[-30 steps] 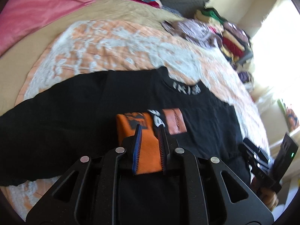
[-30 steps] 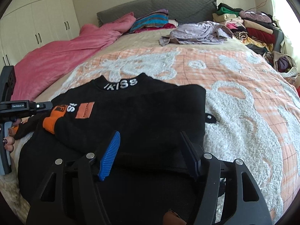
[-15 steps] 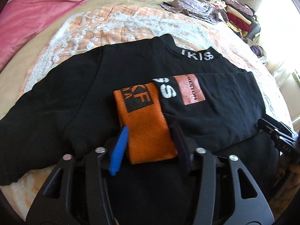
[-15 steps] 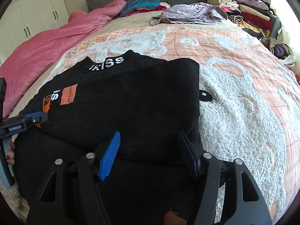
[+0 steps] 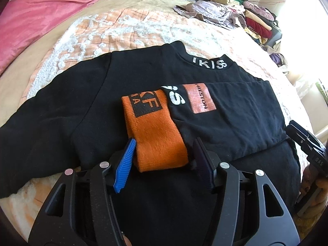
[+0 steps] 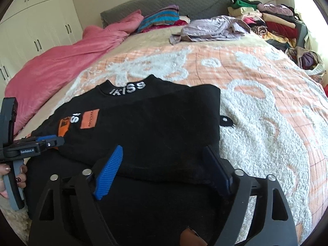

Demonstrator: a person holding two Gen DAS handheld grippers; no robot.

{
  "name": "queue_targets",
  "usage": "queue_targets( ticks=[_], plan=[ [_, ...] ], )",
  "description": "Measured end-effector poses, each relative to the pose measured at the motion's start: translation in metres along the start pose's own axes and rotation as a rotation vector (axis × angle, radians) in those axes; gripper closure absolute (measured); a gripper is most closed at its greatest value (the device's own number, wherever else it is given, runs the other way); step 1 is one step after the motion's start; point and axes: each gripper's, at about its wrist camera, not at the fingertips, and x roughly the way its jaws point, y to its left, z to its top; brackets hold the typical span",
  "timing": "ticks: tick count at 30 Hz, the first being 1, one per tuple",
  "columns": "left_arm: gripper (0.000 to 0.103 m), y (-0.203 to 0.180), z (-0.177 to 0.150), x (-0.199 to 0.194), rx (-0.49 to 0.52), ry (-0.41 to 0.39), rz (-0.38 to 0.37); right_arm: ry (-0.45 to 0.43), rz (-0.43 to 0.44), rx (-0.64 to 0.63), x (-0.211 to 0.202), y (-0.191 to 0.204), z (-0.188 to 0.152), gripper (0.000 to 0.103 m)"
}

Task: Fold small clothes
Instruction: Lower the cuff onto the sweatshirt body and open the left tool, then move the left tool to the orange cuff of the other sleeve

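Under the folded sleeve (image 5: 235, 119), the sweater (image 5: 82, 106) front hides.

a second ago the left gripper (image 5: 162, 164) was clamped on the orange ribbed cuff (image 5: 157, 135) of the black knit sweater (image 5: 102, 112); now its jaws are opening around it. the right gripper (image 6: 164, 172) jaws are also opening, wider than before.
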Motion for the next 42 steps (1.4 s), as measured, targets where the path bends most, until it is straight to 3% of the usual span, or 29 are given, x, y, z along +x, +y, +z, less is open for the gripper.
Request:
queue_targets(
  ticks=[14,15,16,17,21,24,25,36,42],
  plan=[
    [0.046,0.001,-0.006,-0.03,-0.028,-0.061,0.007,-0.043,0.028,-0.038,-0.009,0.017,0.0,0.013],
    [0.043,0.002,-0.007,-0.031,-0.034,-0.064,0.008,-0.043,0.032,-0.04,-0.008,0.019,0.0,0.013],
    [0.025,0.003,-0.009,-0.033,-0.044,-0.067,0.012,-0.041,0.035,-0.042,-0.008,0.021,0.0,0.013],
    [0.021,0.004,-0.011,-0.035,-0.05,-0.072,0.016,-0.04,0.038,-0.042,-0.008,0.022,-0.001,0.013],
    [0.021,0.007,-0.018,-0.045,-0.081,-0.096,0.038,-0.043,0.048,-0.029,-0.01,0.028,0.001,0.013],
    [0.011,0.01,-0.023,-0.051,-0.119,-0.103,0.032,-0.056,0.066,-0.006,-0.015,0.031,0.004,0.013],
    [0.011,0.011,-0.024,-0.052,-0.123,-0.106,0.034,-0.062,0.069,-0.005,-0.017,0.034,0.004,0.005],
    [0.01,0.027,-0.034,-0.078,-0.177,-0.143,0.06,-0.111,0.016,-0.051,-0.033,0.066,0.01,0.004],
    [0.01,0.041,-0.039,-0.092,-0.205,-0.164,0.061,-0.129,0.037,-0.08,-0.041,0.09,0.014,0.004]
  ],
)
